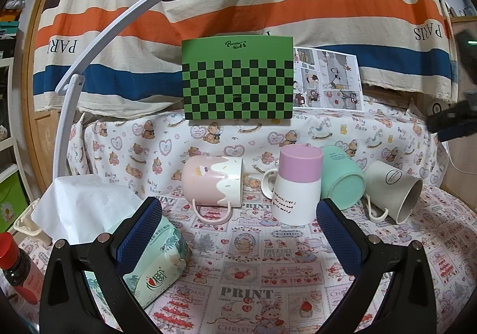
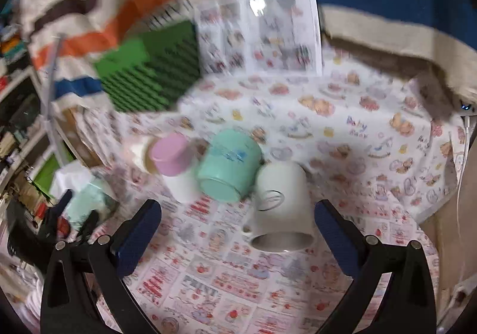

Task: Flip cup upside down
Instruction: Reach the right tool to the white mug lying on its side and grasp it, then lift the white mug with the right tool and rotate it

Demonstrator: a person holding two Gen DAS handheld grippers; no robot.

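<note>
Several cups sit mid-table. A pink cup with white drip glaze point(image 1: 210, 182) lies on its side, handle toward me. A white cup with a purple base point(image 1: 296, 183) stands upside down; it also shows in the right wrist view point(image 2: 174, 165). A mint cup point(image 1: 342, 182) point(image 2: 228, 165) lies on its side. A grey-white cup point(image 1: 393, 191) point(image 2: 281, 206) lies on its side, mouth toward the right gripper. My left gripper point(image 1: 238, 232) is open and empty, short of the cups. My right gripper point(image 2: 238, 232) is open and empty, just short of the grey-white cup.
A tissue pack point(image 1: 155, 262) with a white tissue lies by the left gripper's left finger. A red-capped bottle point(image 1: 18, 268) stands at the far left. A green checkered box point(image 1: 238, 80) and a comic sheet point(image 1: 328, 79) lean at the back. A white lamp arm point(image 1: 89, 51) arches left.
</note>
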